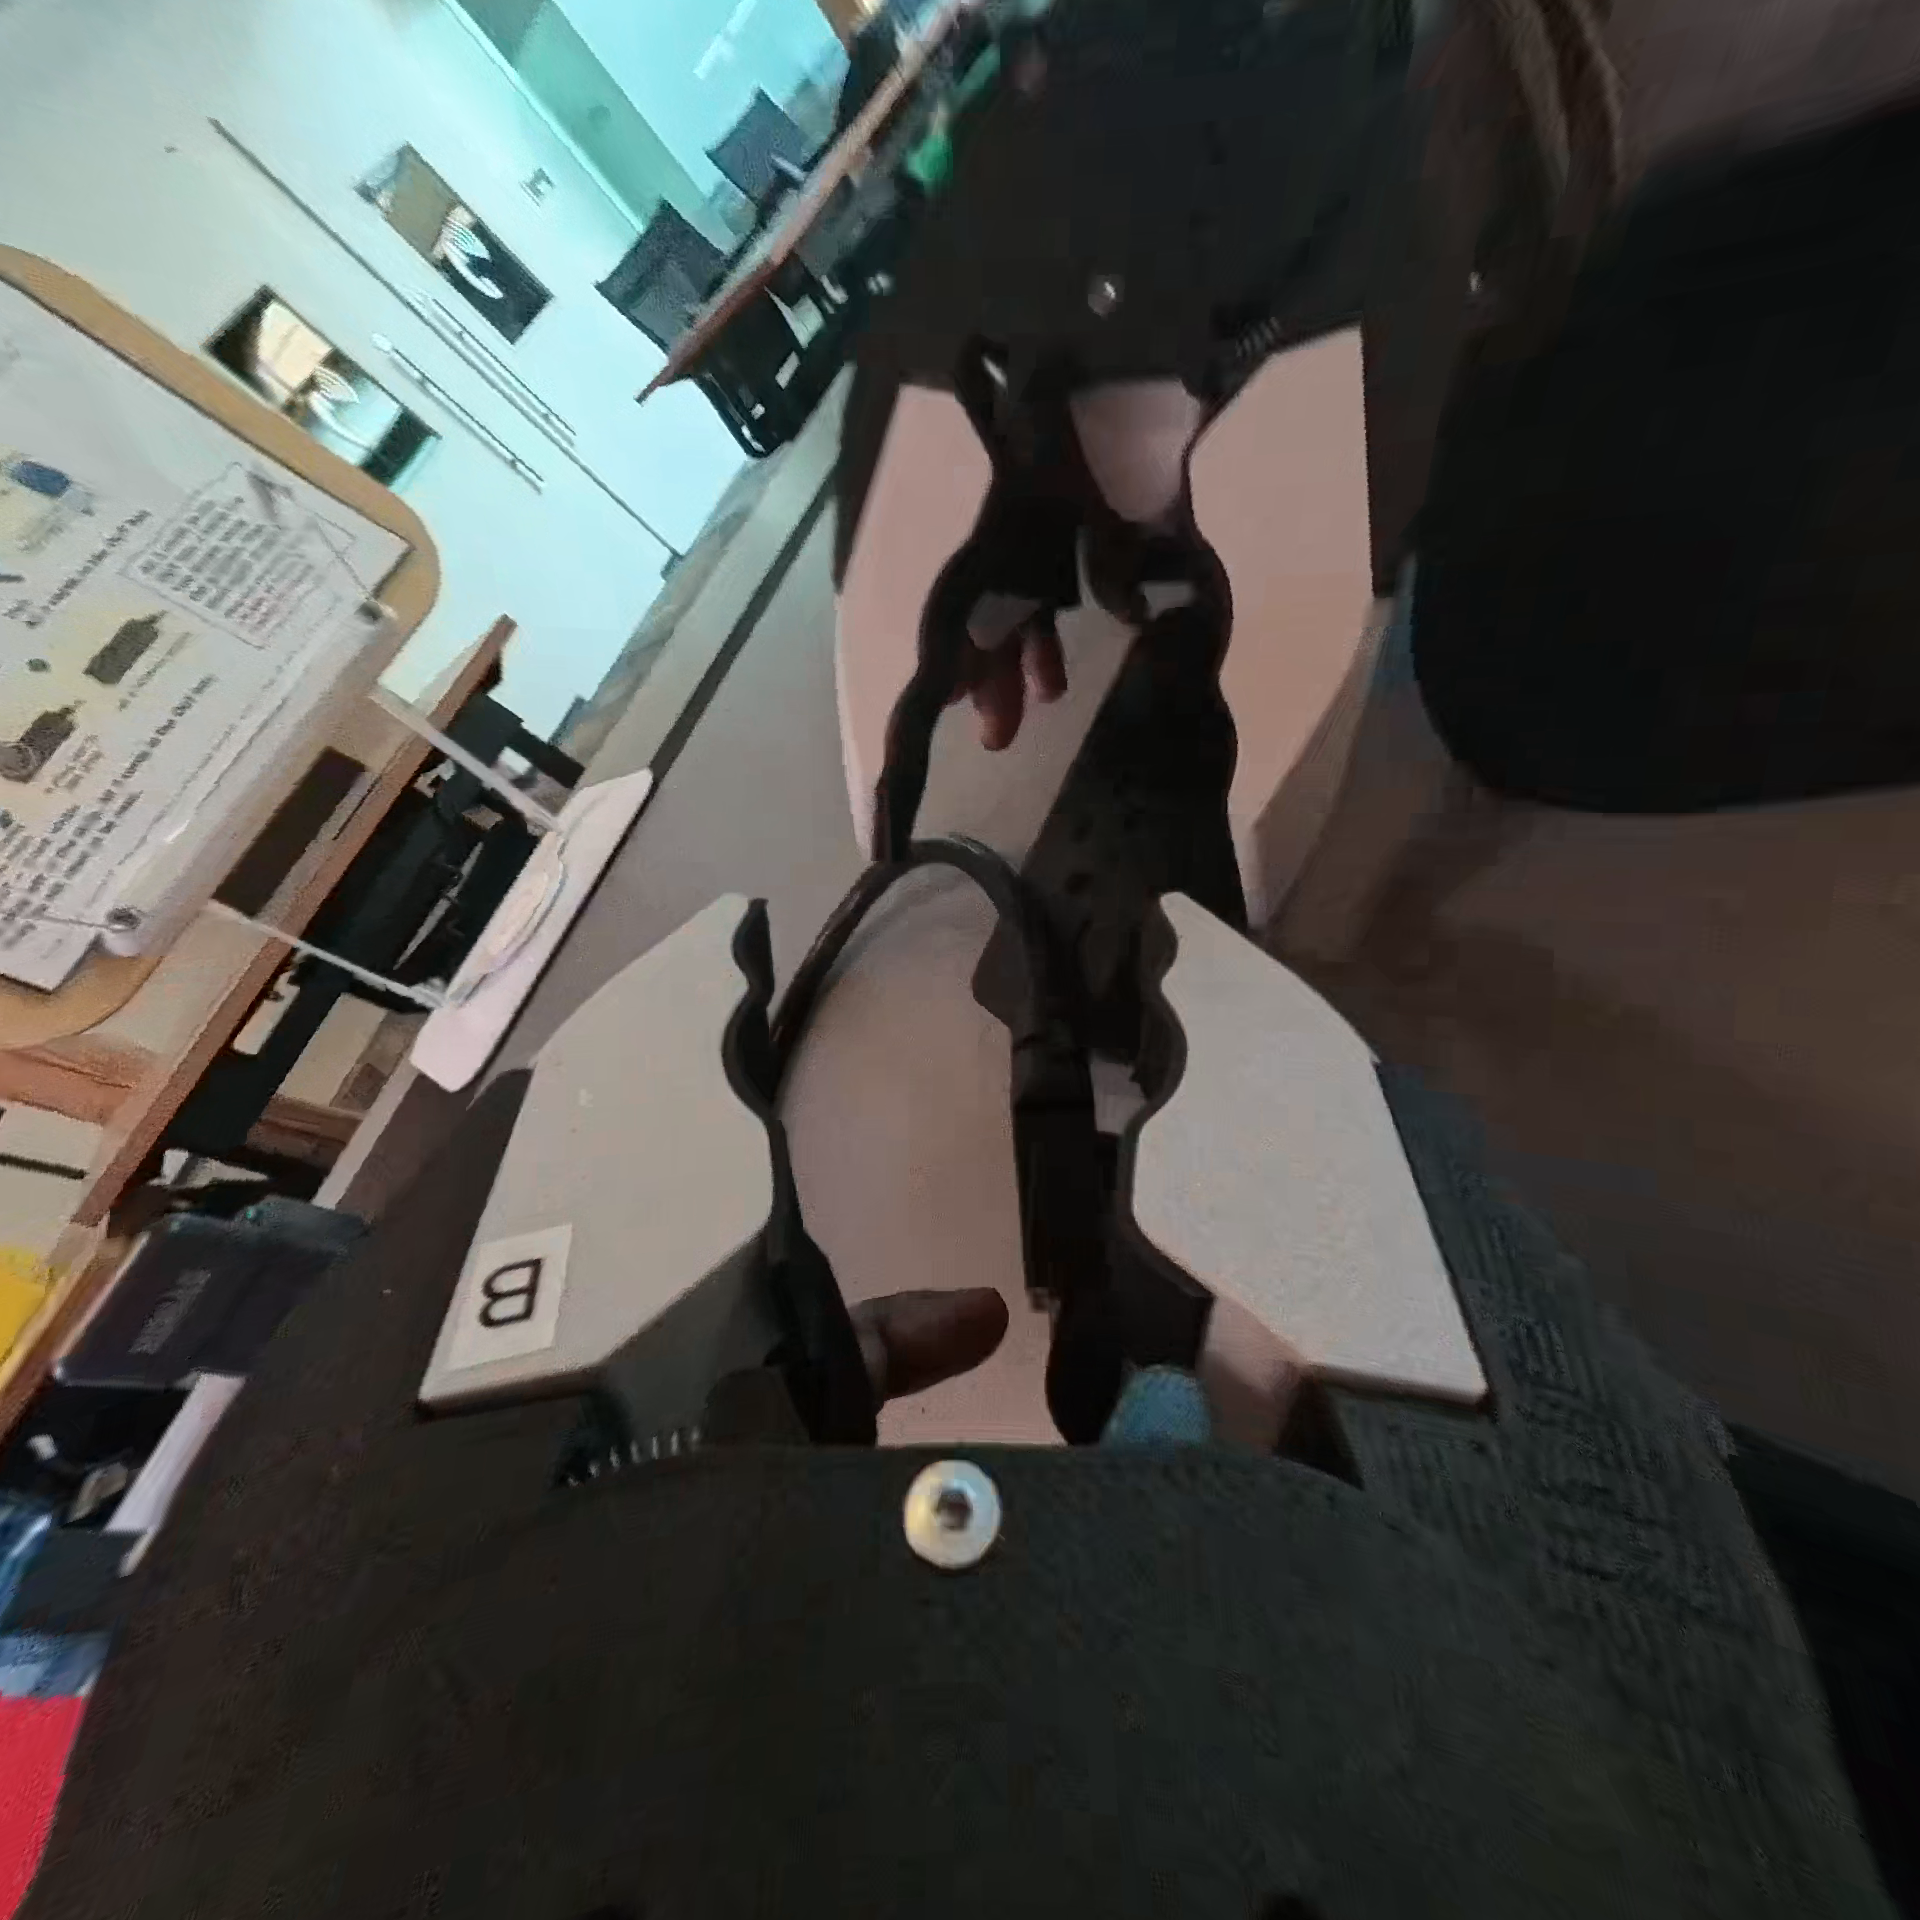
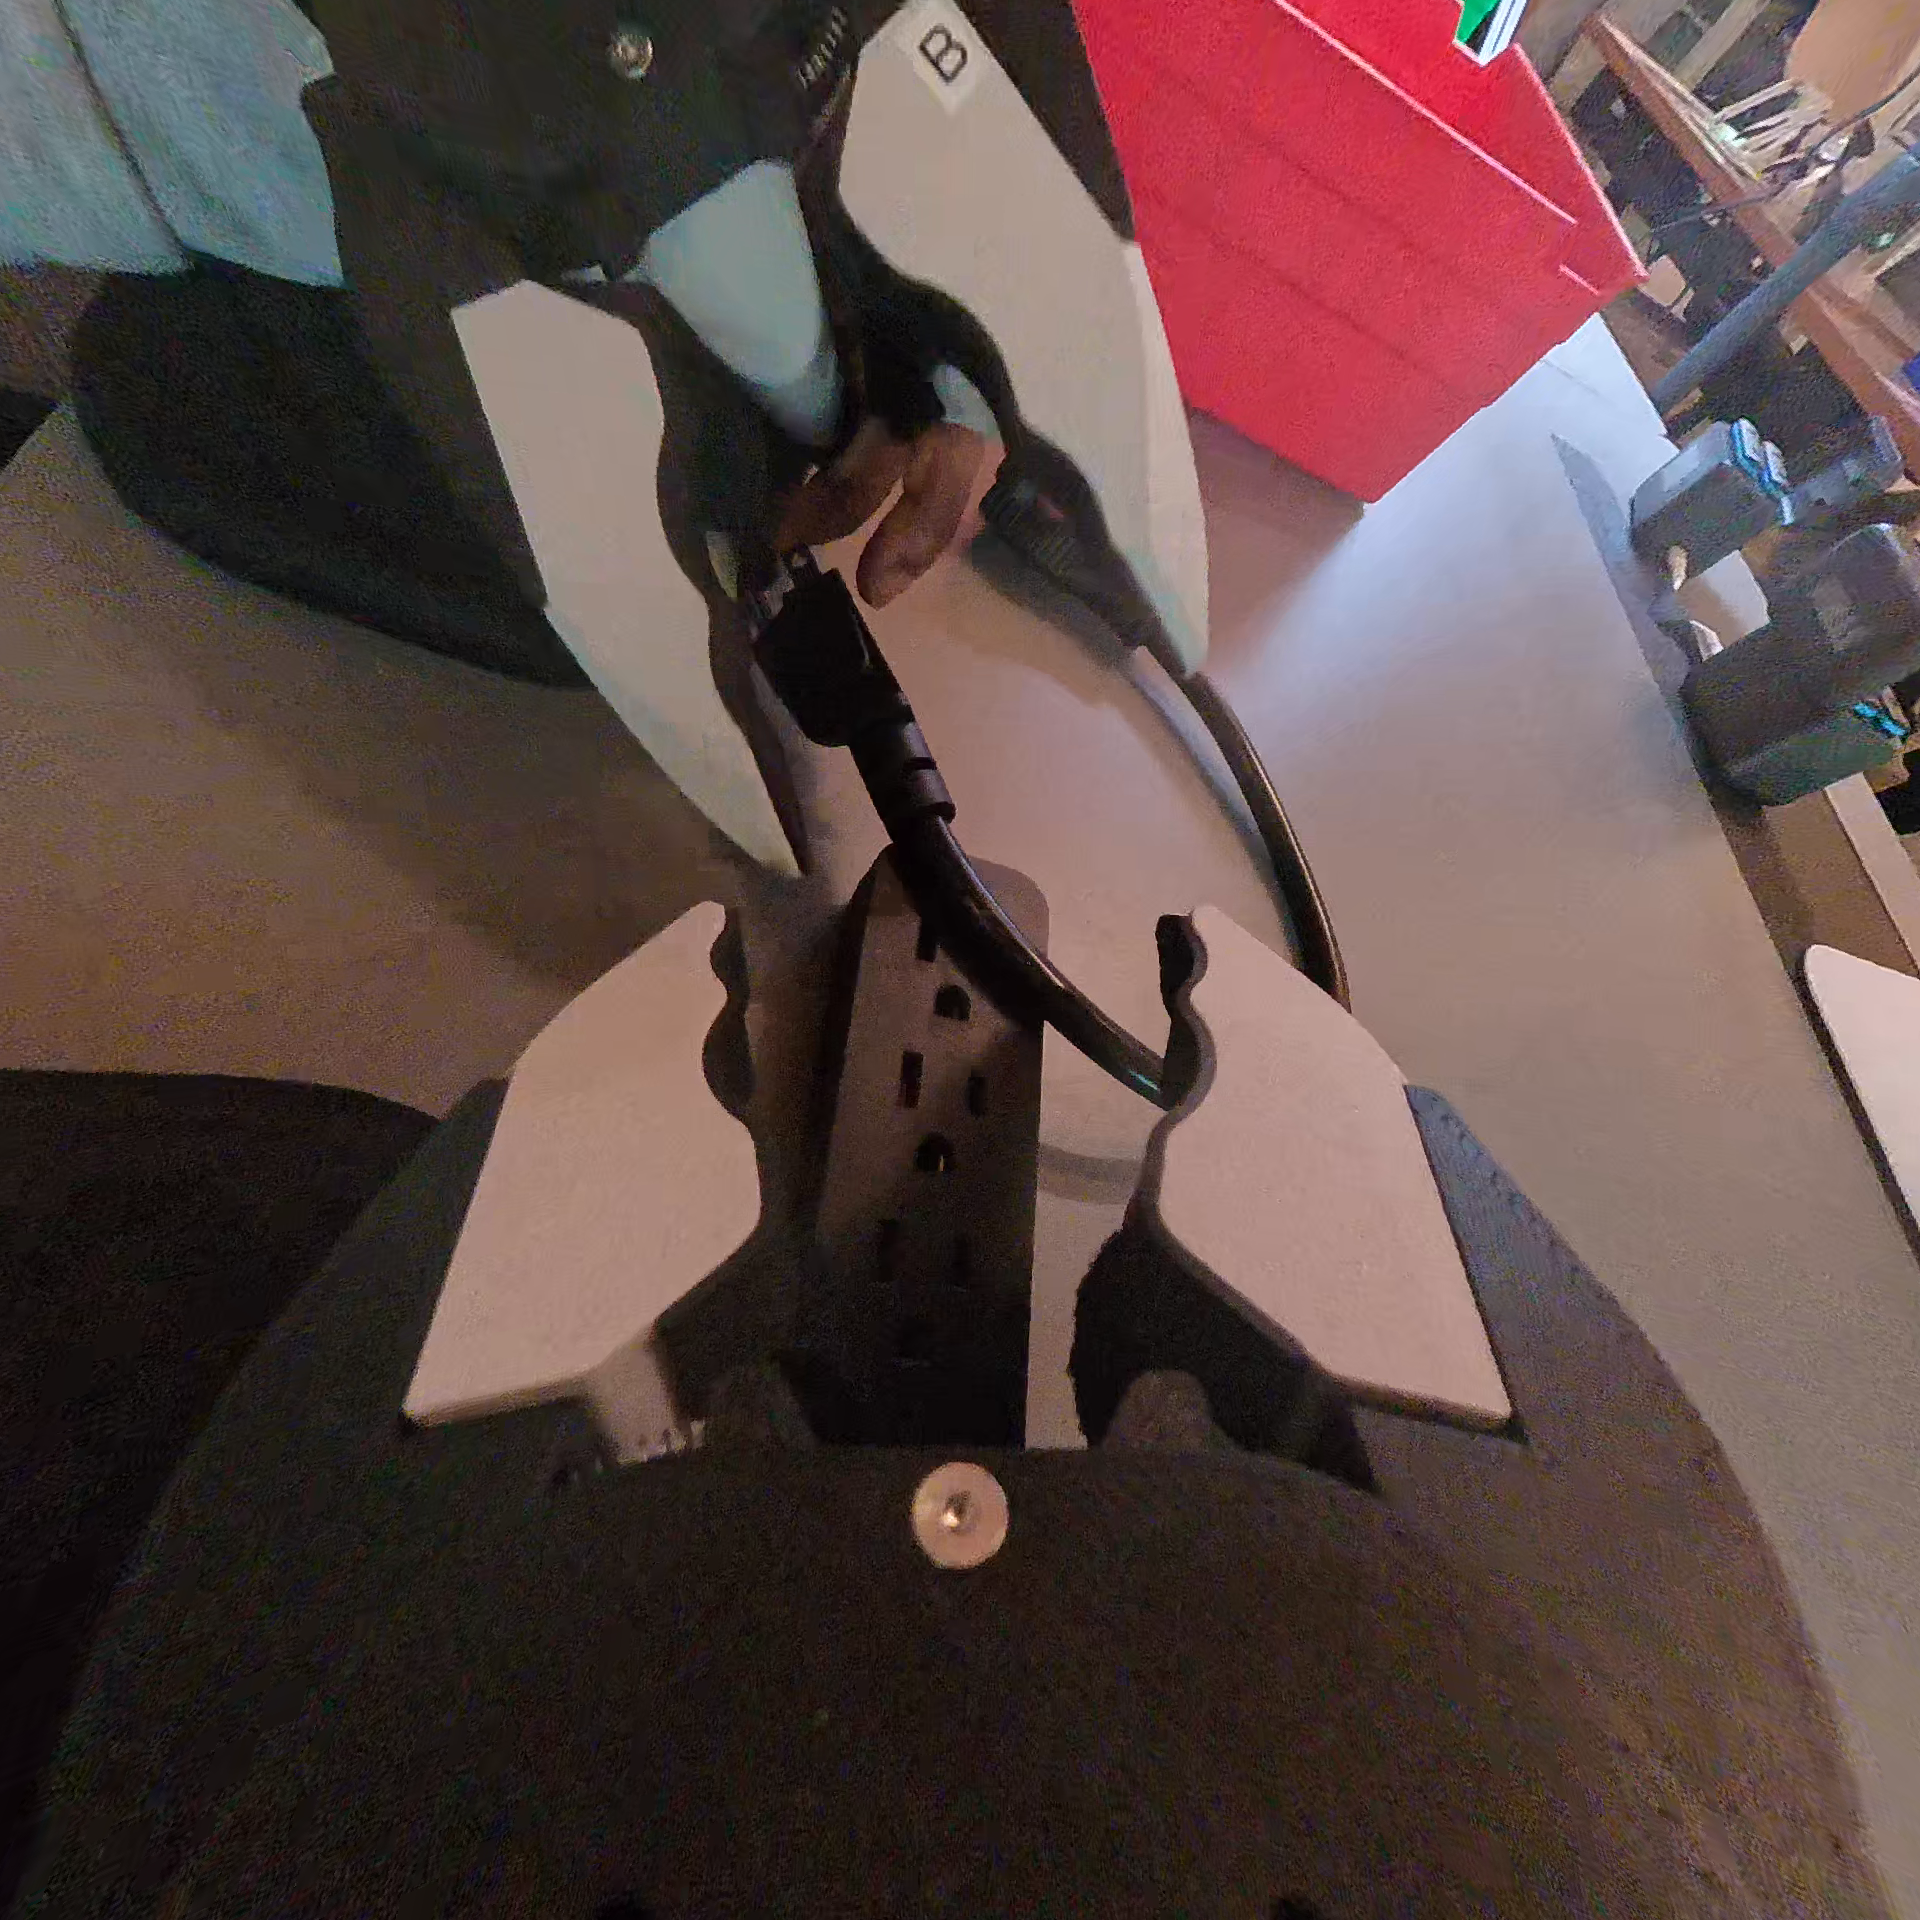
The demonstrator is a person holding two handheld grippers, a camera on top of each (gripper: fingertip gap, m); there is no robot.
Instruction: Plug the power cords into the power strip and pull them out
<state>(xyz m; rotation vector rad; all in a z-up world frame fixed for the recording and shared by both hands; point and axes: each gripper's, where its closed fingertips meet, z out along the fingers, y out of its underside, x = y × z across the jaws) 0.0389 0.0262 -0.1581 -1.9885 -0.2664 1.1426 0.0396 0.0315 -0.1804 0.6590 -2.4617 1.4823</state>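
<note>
Your two grippers meet over the long black plastic power strip (image 2: pixel 925 1143) on the pale table (image 2: pixel 1455 727).
Your right gripper (image 2: pixel 956 997) straddles the strip, jaws wide. At 12 o'clock, your left gripper (image 2: pixel 914 665) stands wide around the black power cord's plug (image 2: pixel 821 665), its grip unclear.

Pale grey, smooth matt worktop (image 2: pixel 1475 790) carries everything. Black elongated plastic power strip (image 2: pixel 940 1122) sits on it, sockets facing up. Black rubber power cord (image 2: pixel 1262 790) loops over the surface beside the strip, probably touching the worktop at the loop. Big red plastic box (image 2: pixel 1340 229) stands on the far part. Dark grey clamp-like device (image 2: pixel 1787 603) near the right edge. White flat rounded plate (image 1: pixel 540 914) lies along the worktop's edge in the left wrist view.
</note>
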